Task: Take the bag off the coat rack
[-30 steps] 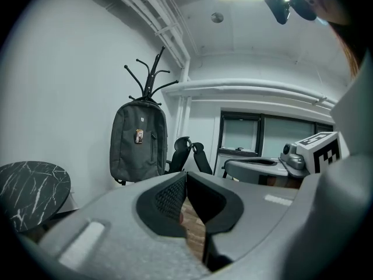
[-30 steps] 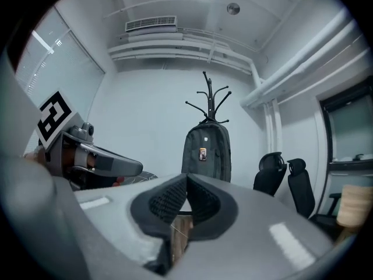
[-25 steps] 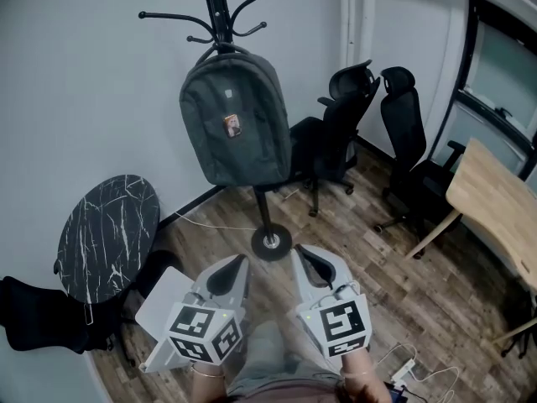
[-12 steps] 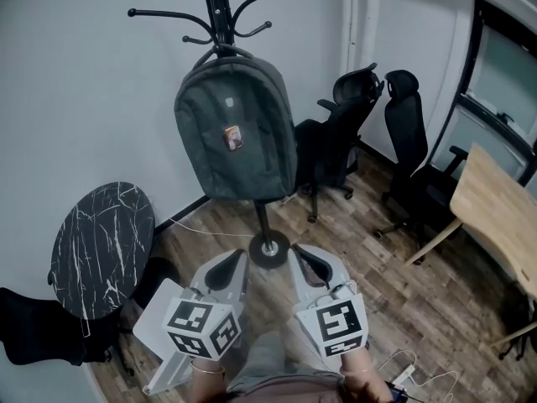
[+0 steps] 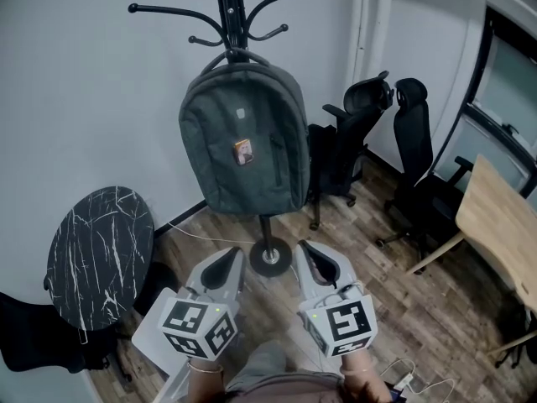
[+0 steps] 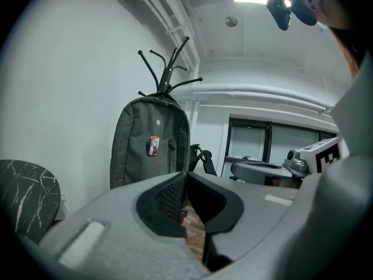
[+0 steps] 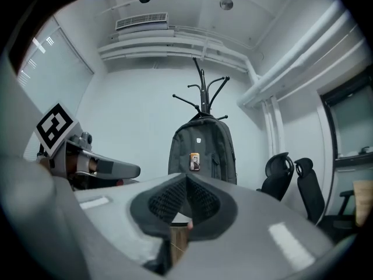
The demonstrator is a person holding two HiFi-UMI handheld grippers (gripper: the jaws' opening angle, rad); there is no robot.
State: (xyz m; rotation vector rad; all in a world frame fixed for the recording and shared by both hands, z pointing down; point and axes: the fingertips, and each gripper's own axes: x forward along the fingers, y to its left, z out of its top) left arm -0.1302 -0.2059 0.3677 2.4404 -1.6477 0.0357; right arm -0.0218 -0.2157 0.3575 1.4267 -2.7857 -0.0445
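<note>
A dark grey backpack (image 5: 243, 141) hangs by its top loop from a black coat rack (image 5: 228, 7) against the white wall. It carries a small orange tag on its front. The backpack (image 6: 150, 150) also shows ahead in the left gripper view, and the backpack (image 7: 201, 150) shows in the right gripper view. My left gripper (image 5: 233, 259) and right gripper (image 5: 305, 254) are held side by side low in the head view, well short of the bag. Both are shut with nothing between the jaws.
The rack's round base (image 5: 270, 257) stands on the wood floor just beyond the grippers. A black marble round table (image 5: 96, 254) is at the left. Two black office chairs (image 5: 352, 154) stand to the right of the bag, and a wooden desk (image 5: 503, 233) sits at far right.
The head view has shifted closer and slightly right; the backpack looks larger and more centred. Both grippers stay shut and hold the same low position.
</note>
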